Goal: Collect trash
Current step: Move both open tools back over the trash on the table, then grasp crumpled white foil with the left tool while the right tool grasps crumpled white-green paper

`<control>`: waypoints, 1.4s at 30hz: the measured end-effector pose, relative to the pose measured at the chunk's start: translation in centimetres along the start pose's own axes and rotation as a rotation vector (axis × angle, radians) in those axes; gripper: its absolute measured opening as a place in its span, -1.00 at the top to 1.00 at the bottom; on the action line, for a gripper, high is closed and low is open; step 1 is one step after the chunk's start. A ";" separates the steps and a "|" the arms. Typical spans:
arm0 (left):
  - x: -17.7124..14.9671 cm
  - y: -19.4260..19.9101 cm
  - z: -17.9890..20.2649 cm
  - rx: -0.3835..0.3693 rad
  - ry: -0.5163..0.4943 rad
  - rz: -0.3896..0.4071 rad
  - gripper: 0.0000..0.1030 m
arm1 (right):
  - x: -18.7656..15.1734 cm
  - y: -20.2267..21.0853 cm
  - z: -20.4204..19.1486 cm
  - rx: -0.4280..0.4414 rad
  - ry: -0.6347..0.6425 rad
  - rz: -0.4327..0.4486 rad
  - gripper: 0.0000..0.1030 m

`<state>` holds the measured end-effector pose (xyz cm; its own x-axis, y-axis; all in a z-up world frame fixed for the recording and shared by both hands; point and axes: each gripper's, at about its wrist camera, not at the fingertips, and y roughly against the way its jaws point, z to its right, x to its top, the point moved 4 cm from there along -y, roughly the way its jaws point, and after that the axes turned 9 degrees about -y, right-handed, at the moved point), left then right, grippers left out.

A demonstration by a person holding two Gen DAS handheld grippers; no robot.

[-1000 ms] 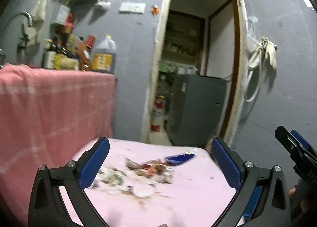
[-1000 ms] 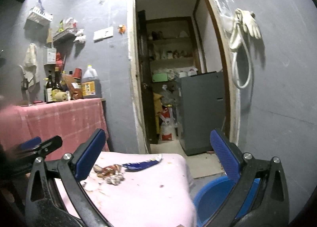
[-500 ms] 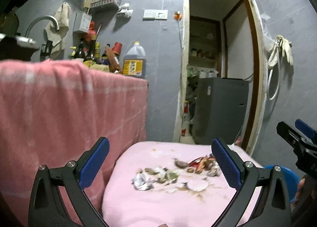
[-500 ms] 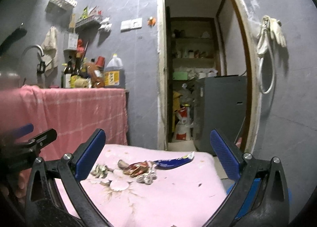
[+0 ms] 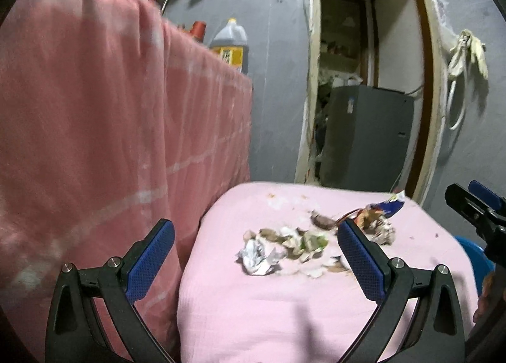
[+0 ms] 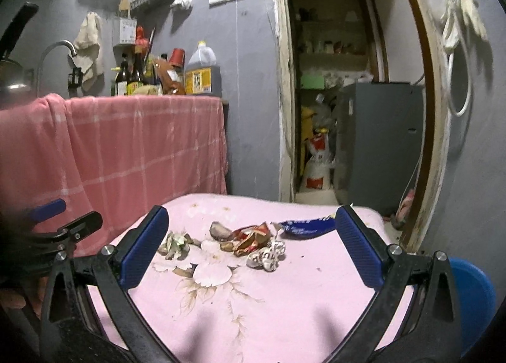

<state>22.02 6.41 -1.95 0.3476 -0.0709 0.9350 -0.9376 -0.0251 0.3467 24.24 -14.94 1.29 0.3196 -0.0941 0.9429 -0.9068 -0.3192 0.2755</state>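
Observation:
A pile of trash lies on a low table covered with a pink cloth (image 5: 284,306) (image 6: 284,306). It holds a crumpled silver wrapper (image 5: 256,257), greenish scraps (image 5: 311,241) (image 6: 175,244), a red wrapper (image 6: 253,234), a white crumpled wrapper (image 6: 265,257) and a blue snack bag (image 6: 305,227) (image 5: 390,206). My left gripper (image 5: 254,260) is open, hovering near the pile from the table's left side. My right gripper (image 6: 249,250) is open too, above the table's near half, with the pile seen between its fingers. Neither holds anything.
A counter draped in a pink checked cloth (image 6: 126,147) (image 5: 110,141) stands left of the table, with bottles and an oil jug (image 6: 202,73) on top. A blue bin (image 6: 471,299) sits on the floor at the right. An open doorway with a grey cabinet (image 6: 379,141) lies behind.
Both grippers have dropped lower and moved closer to the table; the trash pile now looks larger. The left view has swung left, with the draped counter filling more of it.

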 end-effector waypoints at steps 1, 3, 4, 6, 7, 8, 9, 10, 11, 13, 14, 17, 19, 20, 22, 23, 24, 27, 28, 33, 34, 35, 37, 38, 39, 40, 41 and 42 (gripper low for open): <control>-0.2 -0.5 -0.2 -0.002 0.010 -0.024 -0.96 | -0.2 -0.3 0.0 0.011 -0.004 -0.012 -0.99; -0.7 -1.4 -0.7 -0.014 0.035 -0.059 -0.95 | -0.5 -1.2 -0.3 0.031 -0.006 -0.044 -0.98; -0.9 -1.8 -1.0 -0.024 0.050 -0.078 -0.94 | -0.6 -1.7 -0.4 0.041 -0.005 -0.061 -0.97; -1.2 -2.6 -1.3 -0.041 0.071 -0.106 -0.89 | -1.0 -2.7 -0.8 0.057 -0.005 -0.102 -0.90; -1.3 -2.9 -1.5 -0.054 0.080 -0.120 -0.86 | -1.2 -3.4 -1.0 0.066 -0.004 -0.133 -0.84; -1.4 -3.2 -1.5 -0.063 0.085 -0.131 -0.85 | -1.4 -4.1 -1.1 0.076 -0.004 -0.165 -0.79; -1.4 -3.5 -1.6 -0.070 0.089 -0.145 -0.81 | -1.6 -4.8 -1.2 0.084 -0.004 -0.191 -0.77; -1.5 -3.8 -1.6 -0.080 0.093 -0.158 -0.73 | -1.9 -5.2 -1.3 0.086 -0.003 -0.209 -0.74; -1.6 -4.2 -1.6 -0.089 0.096 -0.166 -0.67 | -2.1 -5.8 -1.5 0.090 0.002 -0.233 -0.69; -1.7 -5.0 -1.6 -0.102 0.097 -0.197 -0.46 | -2.7 -6.9 -2.0 0.101 0.010 -0.275 -0.60; -1.9 -5.3 -1.6 -0.109 0.100 -0.212 -0.40 | -2.9 -7.3 -2.3 0.105 0.013 -0.295 -0.54; -2.2 -6.4 -1.7 -0.142 0.124 -0.256 -0.15 | -3.5 -8.8 -3.0 0.142 0.002 -0.350 -0.38; -2.4 -7.0 -1.9 -0.166 0.145 -0.279 0.01 | -3.9 -9.9 -3.5 0.168 -0.012 -0.386 -0.27; -2.5 -7.1 -2.0 -0.176 0.155 -0.286 0.05 | -4.0 -10.3 -3.7 0.180 -0.018 -0.401 -0.20; -2.6 -7.4 -2.3 -0.200 0.177 -0.301 0.17 | -4.4 -11.2 -4.1 0.208 -0.031 -0.435 -0.11; -2.7 -7.6 -2.4 -0.209 0.187 -0.309 0.20 | -4.5 -11.6 -4.2 0.220 -0.038 -0.449 -0.06; -2.8 -7.6 -2.6 -0.219 0.197 -0.317 0.26 | -4.6 -12.0 -4.3 0.227 -0.044 -0.460 -0.04; -3.0 -7.8 -2.9 -0.243 0.222 -0.339 0.38 | -4.9 -13.0 -4.8 0.255 -0.061 -0.495 0.05; -3.1 -7.8 -3.0 -0.250 0.229 -0.343 0.44 | -5.1 -13.3 -5.0 0.261 -0.065 -0.507 0.10; -3.0 -7.8 -3.0 -0.277 0.236 -0.352 0.64 | -5.7 -13.9 -5.5 0.282 -0.073 -0.553 0.34; -3.0 -7.7 -3.0 -0.283 0.237 -0.354 0.69 | -5.9 -14.0 -5.6 0.283 -0.072 -0.560 0.50; -3.0 -7.6 -2.9 -0.285 0.237 -0.356 0.69 | -6.0 -14.0 -5.6 0.287 -0.074 -0.564 0.69; -2.9 -7.5 -2.9 -0.283 0.236 -0.351 0.72 | -6.0 -13.9 -5.6 0.291 -0.075 -0.567 0.81; -2.8 -7.4 -2.8 -0.281 0.236 -0.347 0.72 | -6.0 -13.8 -5.6 0.291 -0.071 -0.562 0.82; -2.7 -7.4 -2.7 -0.279 0.236 -0.342 0.73 | -5.9 -13.5 -5.7 0.289 -0.066 -0.555 0.83; -2.6 -7.3 -2.6 -0.275 0.233 -0.337 0.74 | -5.9 -13.5 -5.7 0.285 -0.061 -0.550 0.84; -2.4 -7.2 -2.6 -0.272 0.230 -0.331 0.74 | -5.7 -13.2 -5.7 0.280 -0.054 -0.539 0.84; -2.3 -7.0 -2.5 -0.268 0.229 -0.322 0.74 | -5.6 -12.9 -5.6 0.276 -0.051 -0.527 0.84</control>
<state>27.76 9.25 -6.33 0.6402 0.1204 0.7587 -0.7592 0.2501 0.6009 32.59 -4.98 -6.50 0.7261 0.1007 0.6801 -0.5196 -0.5675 0.6388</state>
